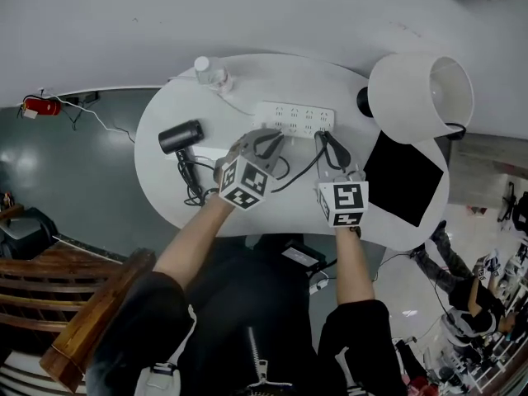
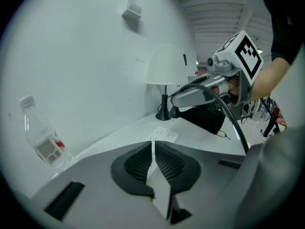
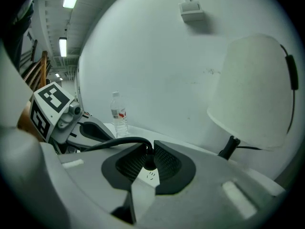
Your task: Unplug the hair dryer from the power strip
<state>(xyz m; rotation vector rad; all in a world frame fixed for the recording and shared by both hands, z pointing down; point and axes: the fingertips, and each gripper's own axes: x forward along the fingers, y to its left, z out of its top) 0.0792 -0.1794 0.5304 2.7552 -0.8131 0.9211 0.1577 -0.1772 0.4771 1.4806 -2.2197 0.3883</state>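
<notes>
The hair dryer (image 1: 181, 136) lies on the white desk (image 1: 165, 106), well to the left of both hand-held grippers. Its black barrel runs left to right across the desk and its handle points back toward the person. Which end is the nozzle cannot be told. Its black cable (image 1: 299, 174) loops on the desk below the dryer, passes under the left hand-held gripper (image 1: 269, 141) and rises to the right hand-held gripper (image 1: 323, 139).

The right one is clamped on the black plug (image 3: 149, 163), pinched between its ribbed pads, with the cable leaving to the left. The plug sits right over the face of the white power strip (image 1: 295, 119), whose long axis also runs left to right just beyond both grippers' tips. Whether the prongs are in the socket cannot be told. The left hand-held gripper is clenched with nothing between its pads, just beside the right one.

Beyond the left gripper stands a clear bottle (image 1: 209, 70) with a red-and-white label, the print too small to read. To the right of the right gripper are a lamp (image 1: 419, 96) with a white shade and a black square pad (image 1: 404, 178). The marker cubes carry black-and-white patterns only.
</notes>
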